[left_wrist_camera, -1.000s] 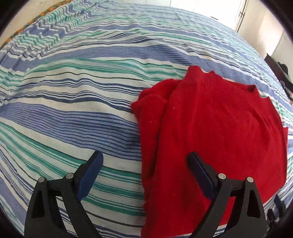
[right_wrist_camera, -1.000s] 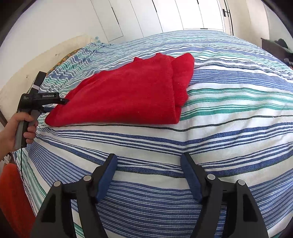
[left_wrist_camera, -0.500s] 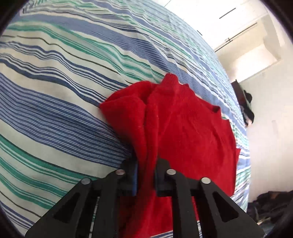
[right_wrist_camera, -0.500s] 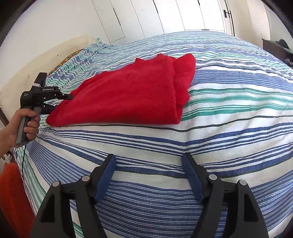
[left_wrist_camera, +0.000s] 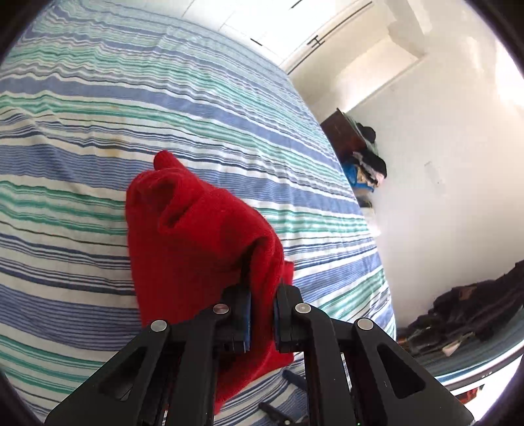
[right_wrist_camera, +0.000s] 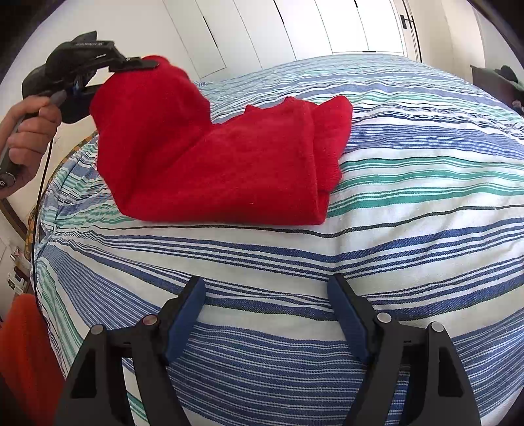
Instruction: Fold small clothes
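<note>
So nearest the right wrist camera, the right gripper (right_wrist_camera: 265,314) hangs over the striped bedspread (right_wrist_camera: 409,249) with its jaws spread wide, and they've just been easing a bit wider; nothing between them, only blue, green and white stripes underneath. Its blue pads (right_wrist_camera: 185,316) are clear of any fabric.

A bit further up the bed is the red sweater (right_wrist_camera: 229,170). Most of it lies flat on the bedspread, with a folded edge on the right side. The left end is pulled up off the bed into a peak, and that's where the left gripper (right_wrist_camera: 131,65) has it, held by the person's hand (right_wrist_camera: 28,137) at the left edge of the shot.

From the left wrist view, the left gripper (left_wrist_camera: 262,314) has its jaws clamped on a bunch of the red sweater (left_wrist_camera: 196,239), which drapes away from the jaws down toward the bed (left_wrist_camera: 131,98).

Beyond the bed there's a white wall (left_wrist_camera: 442,147), a dark dresser (left_wrist_camera: 344,134) piled with clothes, and white closet doors (right_wrist_camera: 294,29).
</note>
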A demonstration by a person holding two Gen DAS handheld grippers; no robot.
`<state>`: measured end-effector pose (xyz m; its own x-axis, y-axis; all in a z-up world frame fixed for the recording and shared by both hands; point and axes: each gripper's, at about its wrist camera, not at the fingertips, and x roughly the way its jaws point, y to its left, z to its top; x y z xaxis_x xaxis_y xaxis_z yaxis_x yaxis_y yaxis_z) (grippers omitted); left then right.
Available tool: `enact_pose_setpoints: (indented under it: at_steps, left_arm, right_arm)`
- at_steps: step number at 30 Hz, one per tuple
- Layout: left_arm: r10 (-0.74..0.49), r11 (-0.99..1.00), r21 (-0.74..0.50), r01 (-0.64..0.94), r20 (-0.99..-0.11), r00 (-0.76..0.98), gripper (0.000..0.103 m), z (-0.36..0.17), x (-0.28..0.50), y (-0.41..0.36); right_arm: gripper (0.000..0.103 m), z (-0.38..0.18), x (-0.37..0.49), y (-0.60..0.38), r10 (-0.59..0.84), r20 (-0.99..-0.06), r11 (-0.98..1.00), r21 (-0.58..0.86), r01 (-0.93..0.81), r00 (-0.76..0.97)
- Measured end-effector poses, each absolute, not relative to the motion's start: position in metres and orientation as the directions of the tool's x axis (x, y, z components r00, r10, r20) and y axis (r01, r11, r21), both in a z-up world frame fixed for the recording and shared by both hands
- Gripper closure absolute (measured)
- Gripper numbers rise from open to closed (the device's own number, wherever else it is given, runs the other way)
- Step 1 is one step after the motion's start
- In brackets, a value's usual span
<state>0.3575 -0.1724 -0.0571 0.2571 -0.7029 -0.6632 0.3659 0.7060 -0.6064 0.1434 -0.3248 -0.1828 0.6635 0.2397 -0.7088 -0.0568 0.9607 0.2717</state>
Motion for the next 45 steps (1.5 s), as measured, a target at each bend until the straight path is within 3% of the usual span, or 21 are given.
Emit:
enact_pose_setpoints:
  at_steps: [3, 5, 7, 9, 10, 12, 15, 19, 23, 27, 30, 33, 34, 35, 36, 42, 45]
  left_arm:
    - [-0.667, 0.733, -0.576, 0.363, -0.714, 0.213, 0.095, -0.084, 0.359, -0.226]
    - [-0.617, 0.767, -0.536, 0.352, -0.766, 0.177, 0.089, -0.112, 0.359, -0.256]
    - [-0.575, 0.784, -0.514, 0.347, -0.812, 0.095, 0.051, -0.142, 0.354, -0.281]
    - [-0.577, 0.776, -0.503, 0.379, -0.810, 0.106, 0.044, -0.142, 0.340, -0.287]
    - [-0.593, 0.764, -0.509, 0.397, -0.796, 0.119, 0.032, -0.134, 0.334, -0.286]
    - [-0.651, 0.722, -0.554, 0.414, -0.747, 0.136, 0.019, -0.109, 0.324, -0.274]
    - [-0.702, 0.693, -0.578, 0.432, -0.676, 0.223, 0.014, -0.070, 0.314, -0.230]
    - [-0.657, 0.753, -0.540, 0.376, -0.642, 0.395, 0.009, -0.051, 0.296, -0.136]
    - [-0.560, 0.826, -0.515, 0.232, -0.696, 0.449, 0.009, -0.092, 0.267, -0.061]
    - [-0.494, 0.866, -0.479, 0.143, -0.775, 0.394, 0.010, -0.140, 0.231, -0.031]
    - [-0.493, 0.866, -0.484, 0.128, -0.781, 0.383, 0.010, -0.154, 0.204, -0.017]
    - [-0.486, 0.869, -0.482, 0.112, -0.792, 0.369, 0.010, -0.166, 0.185, -0.009]
    - [-0.489, 0.868, -0.484, 0.115, -0.789, 0.372, 0.010, -0.167, 0.181, -0.007]
    - [-0.489, 0.868, -0.481, 0.123, -0.786, 0.377, 0.010, -0.166, 0.177, -0.006]
    - [-0.489, 0.869, -0.476, 0.134, -0.784, 0.383, 0.010, -0.162, 0.176, -0.006]
    - [-0.533, 0.845, -0.444, 0.298, -0.748, 0.395, 0.010, -0.134, 0.188, -0.050]
    - [-0.575, 0.816, -0.448, 0.366, -0.700, 0.424, 0.010, -0.112, 0.206, -0.081]
  right_arm:
    - [0.026, -0.183, 0.144, -0.324, 0.241, -0.708, 0.960, 0.274, -0.057, 0.663]
    - [0.026, -0.182, 0.144, -0.324, 0.243, -0.708, 0.959, 0.276, -0.057, 0.663]
    - [0.026, -0.182, 0.144, -0.324, 0.245, -0.708, 0.959, 0.279, -0.057, 0.662]
    - [0.026, -0.182, 0.145, -0.325, 0.250, -0.709, 0.957, 0.285, -0.058, 0.659]
    - [0.025, -0.182, 0.146, -0.325, 0.256, -0.708, 0.955, 0.290, -0.059, 0.658]
    - [0.025, -0.182, 0.146, -0.327, 0.270, -0.704, 0.950, 0.308, -0.061, 0.657]
    - [0.023, -0.181, 0.147, -0.330, 0.299, -0.697, 0.938, 0.340, -0.066, 0.651]
    - [0.024, -0.168, 0.150, -0.336, 0.329, -0.707, 0.921, 0.388, -0.045, 0.626]
    - [0.025, -0.125, 0.149, -0.324, 0.372, -0.624, 0.887, 0.457, -0.065, 0.687]
    - [0.025, -0.076, 0.172, -0.288, 0.245, -0.579, 0.943, 0.330, -0.052, 0.778]
    - [0.025, -0.068, 0.213, -0.299, 0.196, -0.618, 0.913, 0.397, 0.088, 0.761]
    - [0.025, -0.100, 0.252, -0.320, 0.218, -0.750, 0.869, 0.440, 0.226, 0.625]
    - [0.047, -0.114, 0.258, -0.327, 0.248, -0.773, 0.846, 0.466, 0.259, 0.583]
    - [0.084, -0.129, 0.257, -0.338, 0.291, -0.782, 0.813, 0.506, 0.288, 0.552]
    - [0.092, -0.139, 0.249, -0.347, 0.316, -0.783, 0.780, 0.536, 0.323, 0.536]
    - [0.093, -0.182, 0.218, -0.381, 0.375, -0.776, 0.722, 0.588, 0.365, 0.507]
    - [0.071, -0.163, 0.214, -0.393, 0.365, -0.755, 0.722, 0.599, 0.346, 0.544]
